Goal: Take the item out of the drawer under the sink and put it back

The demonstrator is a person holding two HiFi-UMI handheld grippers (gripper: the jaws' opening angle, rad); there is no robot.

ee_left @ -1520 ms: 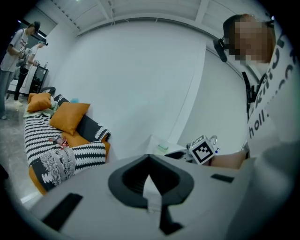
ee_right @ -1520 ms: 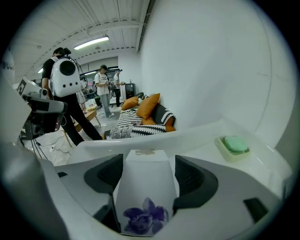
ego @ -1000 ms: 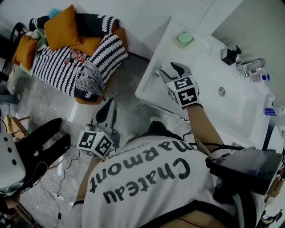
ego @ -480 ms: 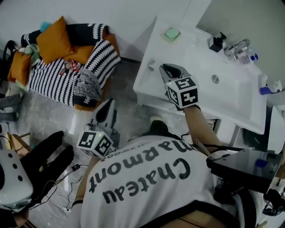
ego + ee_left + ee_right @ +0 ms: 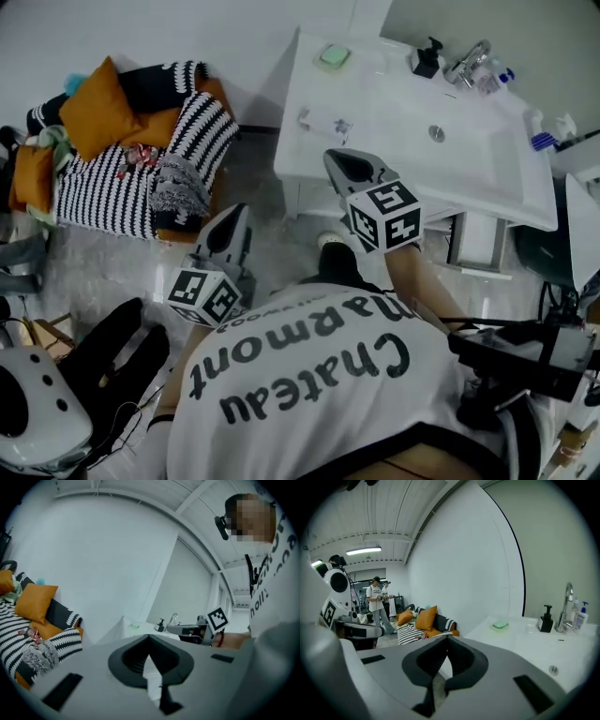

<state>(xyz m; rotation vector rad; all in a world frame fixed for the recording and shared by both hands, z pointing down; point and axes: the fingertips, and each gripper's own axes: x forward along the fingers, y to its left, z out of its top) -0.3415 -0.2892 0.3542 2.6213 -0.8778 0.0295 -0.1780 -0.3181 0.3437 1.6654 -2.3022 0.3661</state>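
The white sink (image 5: pixel 375 103) stands at the upper right of the head view, with the white cabinet front (image 5: pixel 480 246) below its near edge; I cannot tell whether a drawer is open, and no item shows. My right gripper (image 5: pixel 339 159) hangs in front of the sink's near left corner. Its jaws have just been closing and now meet with nothing between them (image 5: pixel 447 638). My left gripper (image 5: pixel 234 214) is held lower, over the floor left of the sink, pointing at the wall. Its jaws touch at the tips and are empty (image 5: pixel 150 638).
On the sink are a green soap (image 5: pixel 334 54), a black dispenser (image 5: pixel 427 58) and a tap (image 5: pixel 467 62). A striped sofa with orange cushions (image 5: pixel 141 159) stands to the left. A black bag (image 5: pixel 112 356) and cables lie on the floor. Two people (image 5: pixel 377 602) stand far off.
My right gripper has drawn back from the sink's edge and risen, and its jaws have shut. The left gripper has lifted a little. The head view has swung, so the sink sits higher.
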